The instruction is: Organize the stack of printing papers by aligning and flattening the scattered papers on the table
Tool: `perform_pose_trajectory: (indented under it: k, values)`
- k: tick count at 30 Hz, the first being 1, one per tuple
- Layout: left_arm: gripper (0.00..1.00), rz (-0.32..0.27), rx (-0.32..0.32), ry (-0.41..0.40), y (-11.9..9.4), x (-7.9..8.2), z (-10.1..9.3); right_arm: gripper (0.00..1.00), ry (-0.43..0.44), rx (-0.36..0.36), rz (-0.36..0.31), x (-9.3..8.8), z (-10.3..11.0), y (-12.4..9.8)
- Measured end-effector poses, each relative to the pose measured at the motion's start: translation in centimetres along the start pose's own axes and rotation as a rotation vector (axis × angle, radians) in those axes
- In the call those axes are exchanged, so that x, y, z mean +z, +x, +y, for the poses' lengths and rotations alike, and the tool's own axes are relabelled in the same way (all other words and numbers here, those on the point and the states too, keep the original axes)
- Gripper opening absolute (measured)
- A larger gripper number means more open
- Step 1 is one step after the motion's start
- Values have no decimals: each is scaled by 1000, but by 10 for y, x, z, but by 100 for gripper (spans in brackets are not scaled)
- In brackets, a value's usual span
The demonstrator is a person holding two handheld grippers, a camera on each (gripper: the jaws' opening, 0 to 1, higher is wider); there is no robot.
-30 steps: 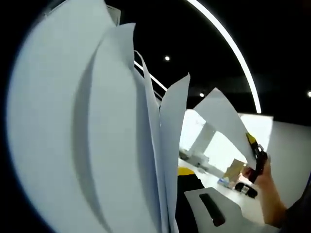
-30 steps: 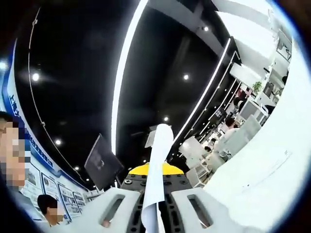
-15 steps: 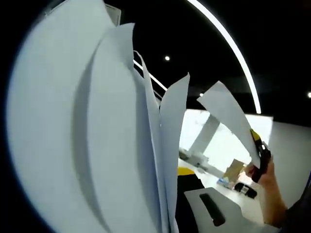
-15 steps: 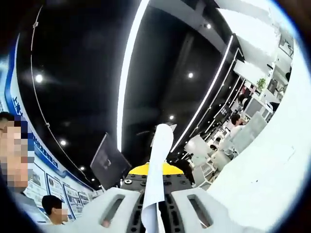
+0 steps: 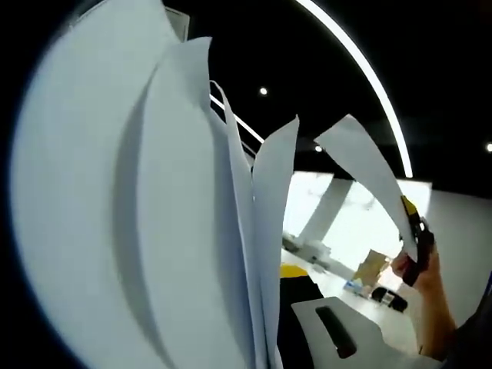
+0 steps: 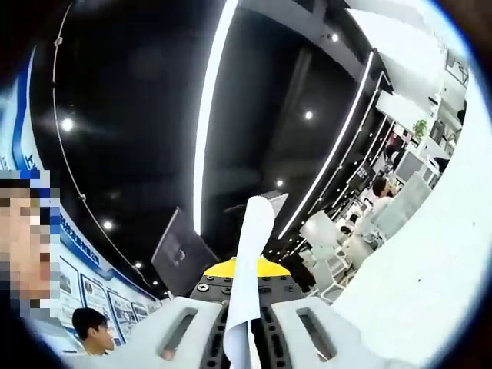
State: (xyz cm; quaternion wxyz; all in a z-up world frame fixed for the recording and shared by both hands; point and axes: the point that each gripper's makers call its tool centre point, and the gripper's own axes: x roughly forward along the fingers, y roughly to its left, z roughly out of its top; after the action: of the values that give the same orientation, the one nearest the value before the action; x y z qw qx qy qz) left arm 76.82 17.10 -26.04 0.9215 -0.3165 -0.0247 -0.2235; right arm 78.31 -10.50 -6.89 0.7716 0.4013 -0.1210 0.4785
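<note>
Several white printing papers (image 5: pixel 138 215) stand upright and fanned out in the left gripper view, held up in the air. My left gripper (image 5: pixel 270 350) is shut on their lower edge; one white jaw shows to the right and the other is hidden behind the sheets. One curled sheet (image 5: pixel 361 165) leads over to my right gripper (image 5: pixel 415 247), held by a hand (image 5: pixel 430 288). In the right gripper view, my right gripper (image 6: pixel 247 327) is shut on a sheet (image 6: pixel 250 261) seen edge-on, rising between the white jaws. A broad white paper surface (image 6: pixel 430 269) spreads at the right.
Both views point upward at a dark ceiling with long light strips (image 6: pixel 206 115) and spot lights. A person (image 6: pixel 88 327) stands at the lower left of the right gripper view. Desks and chairs (image 6: pixel 330 238) lie far off.
In the left gripper view the right gripper and its curled sheet have risen slightly and shifted right. The right gripper view has tilted a little; the grips are unchanged.
</note>
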Motion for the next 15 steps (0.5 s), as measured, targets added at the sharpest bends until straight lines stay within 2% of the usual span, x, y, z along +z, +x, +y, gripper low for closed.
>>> perform_pose_trajectory:
  k: [15]
  values:
    - [7,-5,1,-6,0,1,1,0,28,20,12,-2,5,-1]
